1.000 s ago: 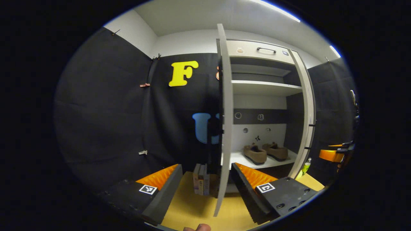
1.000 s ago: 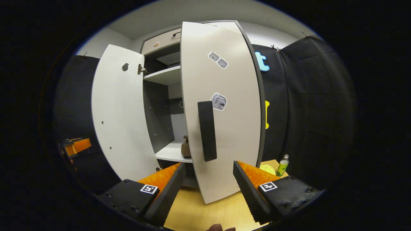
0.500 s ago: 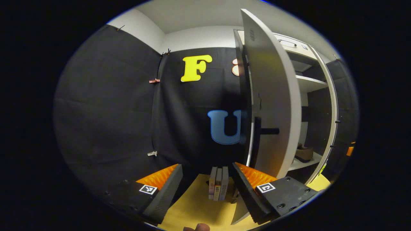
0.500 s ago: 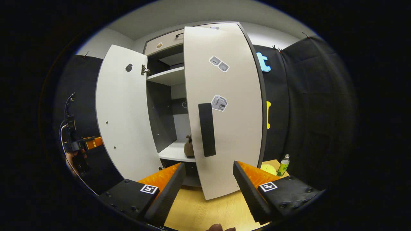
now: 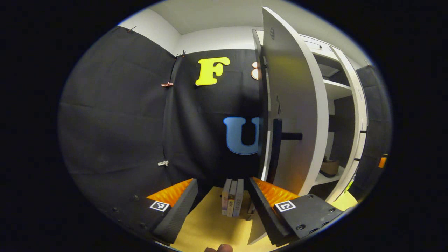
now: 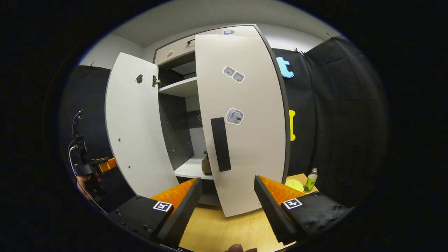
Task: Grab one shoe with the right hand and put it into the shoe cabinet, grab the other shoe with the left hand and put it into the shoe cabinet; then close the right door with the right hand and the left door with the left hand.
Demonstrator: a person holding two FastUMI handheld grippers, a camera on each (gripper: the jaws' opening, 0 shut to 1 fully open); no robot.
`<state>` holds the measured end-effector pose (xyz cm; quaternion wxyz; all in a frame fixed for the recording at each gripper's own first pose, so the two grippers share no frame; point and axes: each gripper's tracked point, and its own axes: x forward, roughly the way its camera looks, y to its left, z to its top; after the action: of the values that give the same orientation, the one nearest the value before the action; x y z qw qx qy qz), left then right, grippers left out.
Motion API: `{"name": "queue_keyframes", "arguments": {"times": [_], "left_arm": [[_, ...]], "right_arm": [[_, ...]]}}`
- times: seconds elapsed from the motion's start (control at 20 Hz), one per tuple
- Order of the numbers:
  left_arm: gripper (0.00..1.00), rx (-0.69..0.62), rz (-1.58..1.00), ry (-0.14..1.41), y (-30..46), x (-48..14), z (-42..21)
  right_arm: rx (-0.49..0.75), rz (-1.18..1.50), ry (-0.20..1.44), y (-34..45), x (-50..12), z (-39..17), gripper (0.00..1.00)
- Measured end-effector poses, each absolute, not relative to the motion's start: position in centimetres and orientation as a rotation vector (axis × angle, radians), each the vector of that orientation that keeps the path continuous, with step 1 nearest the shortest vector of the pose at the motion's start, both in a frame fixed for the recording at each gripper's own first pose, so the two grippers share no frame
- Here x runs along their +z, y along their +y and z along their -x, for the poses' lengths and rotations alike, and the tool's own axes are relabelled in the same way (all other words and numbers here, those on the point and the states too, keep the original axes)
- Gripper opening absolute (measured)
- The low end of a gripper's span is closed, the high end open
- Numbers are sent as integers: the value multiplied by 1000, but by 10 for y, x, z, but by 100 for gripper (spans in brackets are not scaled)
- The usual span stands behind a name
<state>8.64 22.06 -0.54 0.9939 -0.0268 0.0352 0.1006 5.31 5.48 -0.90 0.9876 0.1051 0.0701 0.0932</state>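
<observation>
In the left gripper view, the left gripper (image 5: pixel 222 206) is seen at the bottom of the frame. Its fingers are spread wide and nothing is held between them. A yellow table top (image 5: pixel 210 227) lies under it. A few books (image 5: pixel 232 197) are stood on end just past the fingertips, in the lower middle. Right behind the right finger, the left door (image 5: pixel 297 105) of the shoe cabinet (image 5: pixel 344 91) is seen nearly edge-on, partly open. A dark handle (image 5: pixel 276 150) is fixed on it. Past the door, at the right of the frame, a white shelf (image 5: pixel 323 178) is seen low down, and one brown shoe (image 5: pixel 329 167) is set on it.

In the right gripper view, the right gripper (image 6: pixel 225 206) is seen at the bottom, with fingers spread wide and empty. The wooden table (image 6: pixel 217 234) is below it. Just beyond the fingers, in the middle of the frame, the right door (image 6: pixel 245 115) is seen, swung most of the way shut. A long dark handle (image 6: pixel 220 144) and some stickers (image 6: pixel 234 116) are stuck on it. In the gap left of this door, a brown shoe (image 6: pixel 206 163) is seen on the low shelf (image 6: pixel 190 169). The left door (image 6: pixel 136 126) is held open at the left. The other gripper (image 6: pixel 94 166) is seen at the far left edge. A green bottle (image 6: pixel 310 180) and a yellow ball (image 6: pixel 293 184) are placed at the lower right, near the black cloth wall (image 6: pixel 336 112).
</observation>
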Motion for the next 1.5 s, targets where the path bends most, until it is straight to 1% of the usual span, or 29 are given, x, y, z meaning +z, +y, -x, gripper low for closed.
{"name": "queue_keyframes", "arguments": {"times": [0.1, 0.15, 0.2, 0.35, 0.4, 0.45, 0.6, 0.65, 0.7, 0.75, 0.85, 0.95, 1.0, 1.1, 1.15, 1.25, 1.3, 1.35, 1.5], "left_arm": [[94, 212, 43, 71, 213, -6, -80], [97, 214, 47, 70, 211, -5, -80], [94, 211, 55, 71, 209, -6, -80], [94, 191, 69, 76, 199, -6, -78], [90, 185, 68, 76, 195, -5, -79], [94, 176, 68, 77, 189, -4, -79], [94, 124, 68, 77, 161, -4, -81], [90, 106, 66, 73, 152, -3, -82], [90, 88, 64, 71, 142, -2, -85], [94, 68, 63, 67, 132, -1, -87], [94, 35, 69, 71, 111, -2, -92], [90, 5, 87, 76, 93, -1, -96], [97, -16, 95, 72, 82, 1, -97], [92, -48, 96, 74, 65, 4, -97], [94, -56, 89, 73, 59, 6, -96], [95, -77, 83, 72, 48, 7, -92], [92, -92, 83, 72, 41, 7, -89], [95, -109, 82, 71, 34, 7, -86], [95, -133, 55, 65, 20, 9, -73]], "right_arm": [[190, -217, 142, 51, -9, -53, 98], [189, -218, 141, 49, -10, -53, 98], [189, -219, 141, 47, -10, -53, 98], [192, -225, 142, 43, -9, -52, 98], [192, -226, 142, 42, -9, -52, 98], [192, -229, 141, 40, -8, -51, 98], [192, -234, 138, 36, -7, -50, 98], [191, -237, 137, 35, -6, -49, 98], [191, -241, 135, 34, -5, -49, 98], [188, -244, 133, 32, -4, -49, 98], [184, -246, 127, 29, -1, -47, 98], [179, -247, 125, 26, 1, -47, 98], [177, -249, 123, 24, 1, -46, 98], [169, -250, 121, 20, 3, -45, 98], [163, -249, 119, 17, 4, -44, 98], [157, -251, 113, 15, 6, -43, 98], [154, -250, 111, 14, 7, -42, 98], [149, -245, 108, 13, 7, -43, 98], [133, -228, 91, 12, 11, -43, 98]]}}
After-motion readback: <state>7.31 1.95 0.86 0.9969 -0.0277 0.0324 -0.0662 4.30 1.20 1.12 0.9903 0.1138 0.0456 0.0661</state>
